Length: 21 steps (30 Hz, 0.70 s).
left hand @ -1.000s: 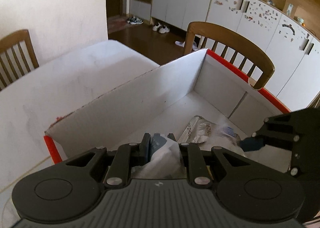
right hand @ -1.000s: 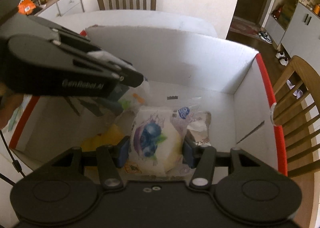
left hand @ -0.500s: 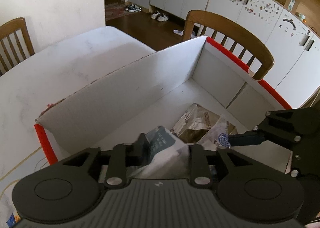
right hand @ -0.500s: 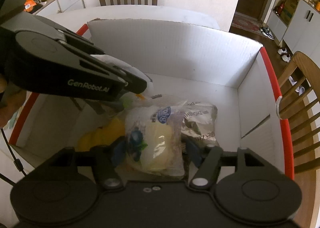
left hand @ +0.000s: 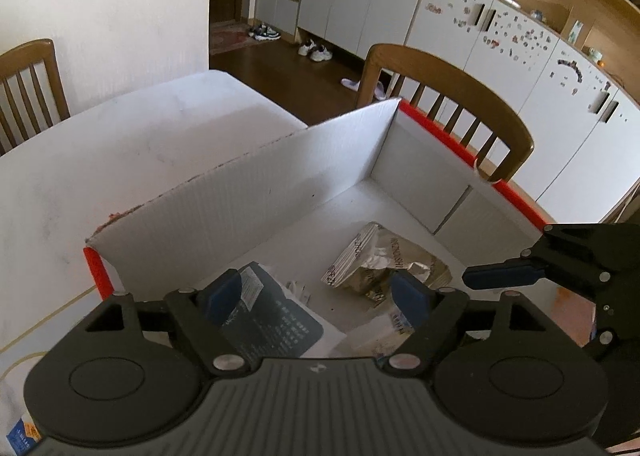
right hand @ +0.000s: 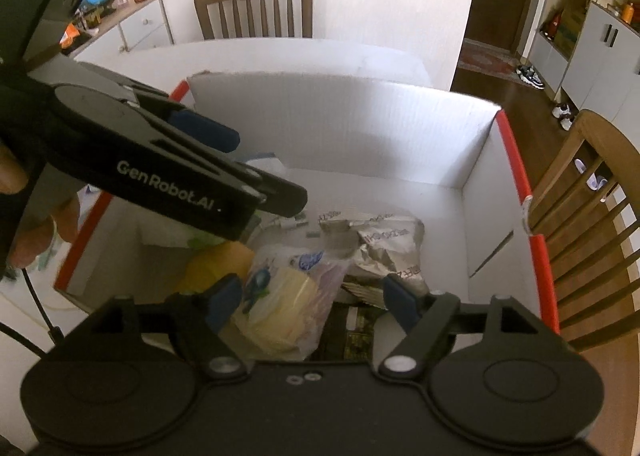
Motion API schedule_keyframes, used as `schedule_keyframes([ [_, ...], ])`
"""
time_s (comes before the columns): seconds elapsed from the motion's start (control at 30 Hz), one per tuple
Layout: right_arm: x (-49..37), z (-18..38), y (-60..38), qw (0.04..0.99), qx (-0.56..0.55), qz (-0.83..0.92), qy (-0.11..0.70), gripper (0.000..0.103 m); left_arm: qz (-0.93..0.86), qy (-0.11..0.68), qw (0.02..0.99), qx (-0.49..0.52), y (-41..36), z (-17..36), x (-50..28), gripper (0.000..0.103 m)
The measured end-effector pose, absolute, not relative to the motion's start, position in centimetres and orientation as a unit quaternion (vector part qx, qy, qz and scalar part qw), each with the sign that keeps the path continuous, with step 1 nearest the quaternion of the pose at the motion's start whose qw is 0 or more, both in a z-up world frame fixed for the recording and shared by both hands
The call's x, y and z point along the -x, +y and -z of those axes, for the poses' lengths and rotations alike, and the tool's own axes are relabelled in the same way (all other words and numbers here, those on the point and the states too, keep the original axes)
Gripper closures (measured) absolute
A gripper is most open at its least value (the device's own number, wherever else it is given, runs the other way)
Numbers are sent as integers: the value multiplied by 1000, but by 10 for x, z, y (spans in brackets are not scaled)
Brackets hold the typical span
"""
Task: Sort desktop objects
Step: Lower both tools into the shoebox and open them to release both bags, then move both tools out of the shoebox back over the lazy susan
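We see the left hand-held gripper [left hand: 320, 292] opening over a dark-labelled packet [left hand: 272, 328] lying loose in the white box [left hand: 248, 191], and the right hand-held gripper [right hand: 312, 296] opening around a released clear snack bag [right hand: 280, 304] beside a silver pouch [right hand: 388, 244].

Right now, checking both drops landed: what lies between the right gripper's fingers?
The clear snack bag lies between the right gripper fingers, whose jaws are opening, on the box floor, in the right wrist view.

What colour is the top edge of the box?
Red, on the box edge; the right wrist view shows it best.
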State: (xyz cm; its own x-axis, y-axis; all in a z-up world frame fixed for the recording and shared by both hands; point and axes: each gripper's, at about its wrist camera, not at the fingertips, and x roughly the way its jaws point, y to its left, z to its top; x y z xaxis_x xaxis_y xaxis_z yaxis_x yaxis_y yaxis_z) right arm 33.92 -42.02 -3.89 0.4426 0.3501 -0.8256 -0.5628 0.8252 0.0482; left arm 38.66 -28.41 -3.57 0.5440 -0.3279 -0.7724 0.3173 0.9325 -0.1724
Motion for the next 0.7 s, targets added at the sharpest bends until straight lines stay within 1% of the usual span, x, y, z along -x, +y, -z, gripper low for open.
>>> schedule_keyframes([
  [0.5,-315,11,-433,857,87,-275,427,23,197,393,897,43,-257,-3,-339,21],
  [0.7,-297,1,-428,859,82,-293,411,17,192,374,906,56,-239,-17,-315,21],
])
